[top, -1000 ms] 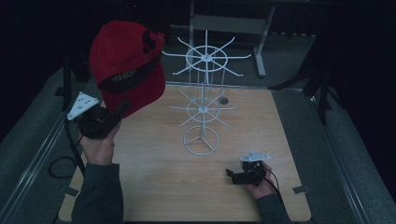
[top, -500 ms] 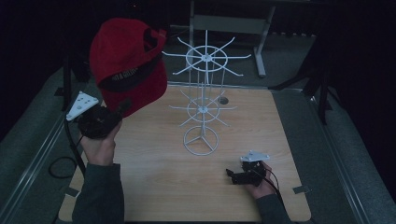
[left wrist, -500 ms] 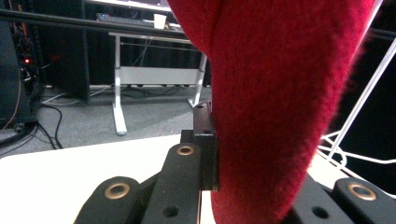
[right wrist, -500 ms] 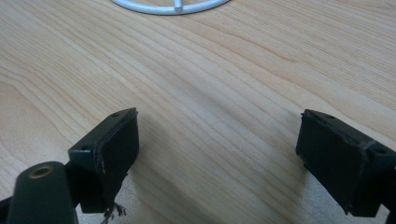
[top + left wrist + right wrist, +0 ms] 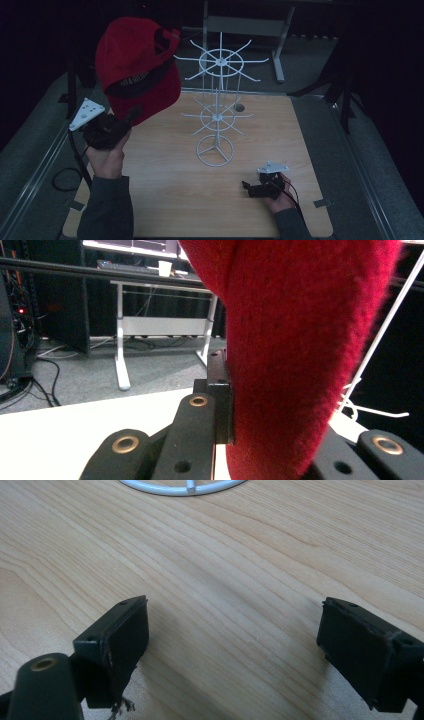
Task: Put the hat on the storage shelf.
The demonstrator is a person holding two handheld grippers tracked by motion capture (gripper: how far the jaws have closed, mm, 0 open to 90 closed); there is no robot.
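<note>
Red cap pinched at its brim in the left gripper, raised left of the white wire rack, carrying step in hand; right gripper rests spread on the table; next move probably needs the cap hooked onto a prong.

Change record: red cap, held up left of the white wire rack in the clamped left gripper, shifted very slightly; its top edge tipped a touch toward the rack's upper ring. Cap kept apart from the rack. No other movement was seen.
</note>
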